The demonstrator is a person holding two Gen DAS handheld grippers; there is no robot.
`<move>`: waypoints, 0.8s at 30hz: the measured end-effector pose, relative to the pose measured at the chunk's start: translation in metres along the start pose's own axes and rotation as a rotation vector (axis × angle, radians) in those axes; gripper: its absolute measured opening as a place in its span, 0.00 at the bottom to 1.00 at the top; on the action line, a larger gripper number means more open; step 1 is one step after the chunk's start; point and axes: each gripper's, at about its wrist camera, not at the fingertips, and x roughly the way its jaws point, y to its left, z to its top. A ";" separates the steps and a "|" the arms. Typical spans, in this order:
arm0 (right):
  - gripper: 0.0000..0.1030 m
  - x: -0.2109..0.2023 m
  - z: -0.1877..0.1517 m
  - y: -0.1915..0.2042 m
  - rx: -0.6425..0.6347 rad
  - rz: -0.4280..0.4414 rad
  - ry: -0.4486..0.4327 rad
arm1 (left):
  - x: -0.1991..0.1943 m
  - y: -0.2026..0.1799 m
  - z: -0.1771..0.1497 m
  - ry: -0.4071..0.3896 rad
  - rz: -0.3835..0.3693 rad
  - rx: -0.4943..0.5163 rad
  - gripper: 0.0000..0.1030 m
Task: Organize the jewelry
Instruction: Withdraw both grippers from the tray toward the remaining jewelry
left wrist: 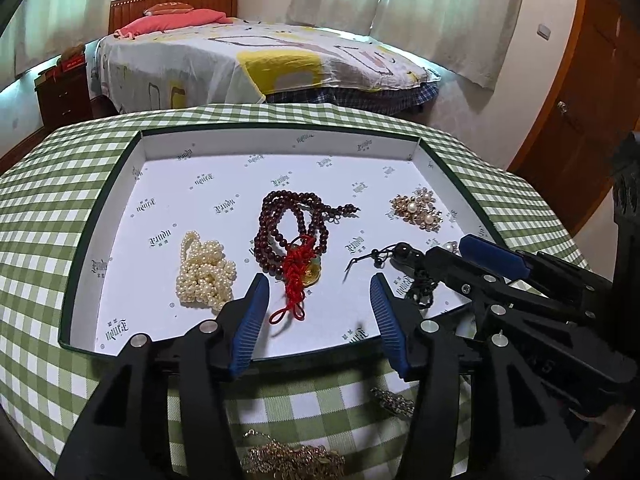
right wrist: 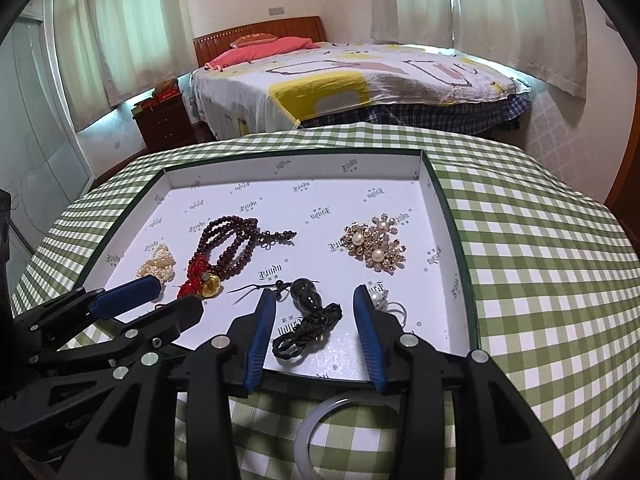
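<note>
Both jaws wide, empty | black pendant (right wrist: pixel 306 294) upright, cord trailing nearward | tray (right wrist: pixel 448 216)

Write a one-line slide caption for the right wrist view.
Open right tool poised over a black gourd pendant in the white-lined tray, beside a pearl brooch and dark red beads.

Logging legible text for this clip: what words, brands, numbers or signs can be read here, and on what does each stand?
Repeated blackletter logo printed across the white lining of the box: roughly "Linda", spelling uncertain; the small line under it is too small to read.
"5", faint, moulded on the black body of the right tongs; the characters beside it are unreadable.
Red box on the nightstand: print too blurred to read.
</note>
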 end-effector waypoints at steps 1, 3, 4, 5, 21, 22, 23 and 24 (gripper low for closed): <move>0.40 -0.002 -0.001 0.000 0.001 -0.002 -0.003 | -0.002 -0.001 0.000 -0.004 0.000 0.003 0.50; 0.40 -0.007 -0.001 0.000 0.004 -0.003 -0.008 | -0.009 -0.002 0.000 -0.017 -0.002 0.009 0.50; 0.40 -0.008 -0.002 0.000 0.006 -0.004 -0.011 | -0.011 -0.003 0.000 -0.021 -0.003 0.011 0.50; 0.40 -0.011 -0.002 0.000 0.008 -0.004 -0.014 | -0.015 -0.004 0.000 -0.029 -0.006 0.014 0.51; 0.41 -0.049 -0.023 0.014 0.003 -0.007 -0.036 | -0.073 0.004 -0.026 -0.104 0.016 0.055 0.56; 0.41 -0.051 -0.025 0.015 0.001 -0.007 -0.035 | -0.076 0.006 -0.029 -0.103 0.019 0.055 0.56; 0.41 -0.052 -0.028 0.016 0.000 -0.007 -0.033 | -0.080 0.008 -0.034 -0.101 0.025 0.052 0.56; 0.41 -0.055 -0.032 0.018 -0.001 -0.004 -0.029 | -0.083 0.011 -0.038 -0.097 0.031 0.049 0.56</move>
